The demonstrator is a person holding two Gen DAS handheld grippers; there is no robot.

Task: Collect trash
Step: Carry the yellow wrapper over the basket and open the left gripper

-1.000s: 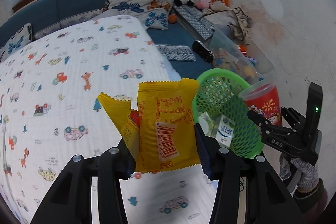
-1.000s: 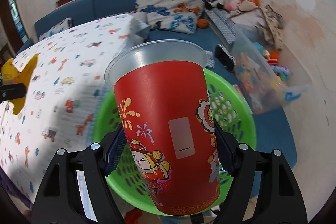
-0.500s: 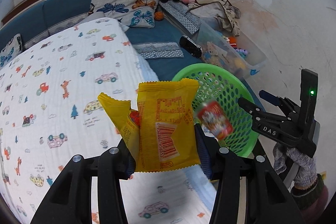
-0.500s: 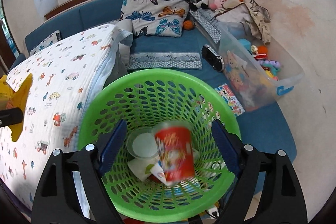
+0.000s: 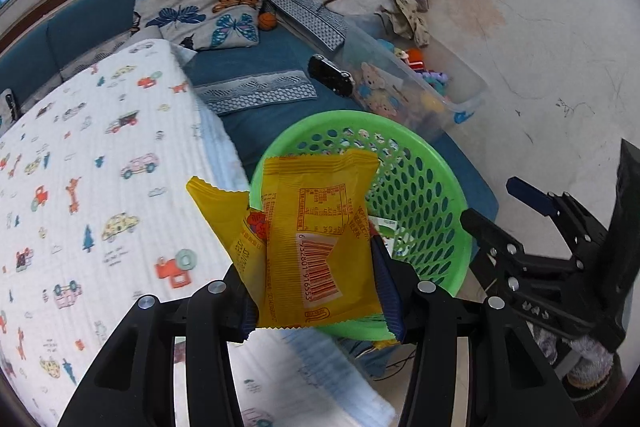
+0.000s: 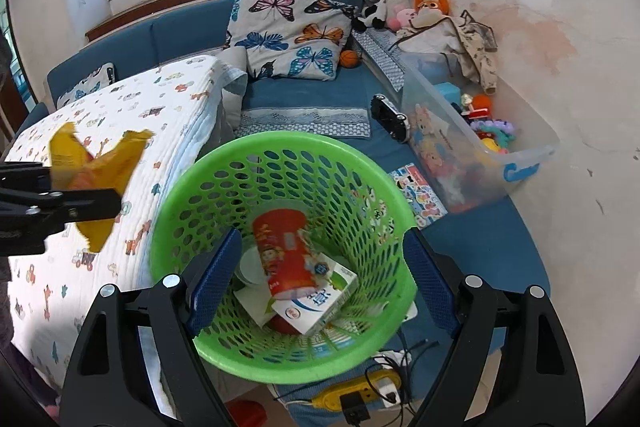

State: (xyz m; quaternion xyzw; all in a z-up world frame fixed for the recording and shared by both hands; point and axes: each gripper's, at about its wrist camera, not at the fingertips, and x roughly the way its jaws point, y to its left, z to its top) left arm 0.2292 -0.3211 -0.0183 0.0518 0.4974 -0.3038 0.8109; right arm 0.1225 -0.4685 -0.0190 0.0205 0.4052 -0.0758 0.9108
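My left gripper (image 5: 316,291) is shut on a yellow snack wrapper (image 5: 316,239) and holds it at the near rim of the green mesh basket (image 5: 436,195). The wrapper also shows at the left of the right wrist view (image 6: 96,183). My right gripper (image 6: 320,275) is open and empty, just above the green basket (image 6: 280,155). A red paper cup (image 6: 286,251) lies on its side in the basket on a white milk carton (image 6: 320,299). The right gripper also shows at the right of the left wrist view (image 5: 508,211).
A bed with a car-print quilt (image 5: 80,187) lies left of the basket. A clear toy bin (image 6: 476,131) stands by the wall on the blue mat (image 6: 480,239). A yellow power strip (image 6: 360,391) with cables lies on the floor by the basket.
My right gripper opened and dropped the red cup, which fell into the basket and now lies there. My left gripper carried the wrapper right, toward the basket.
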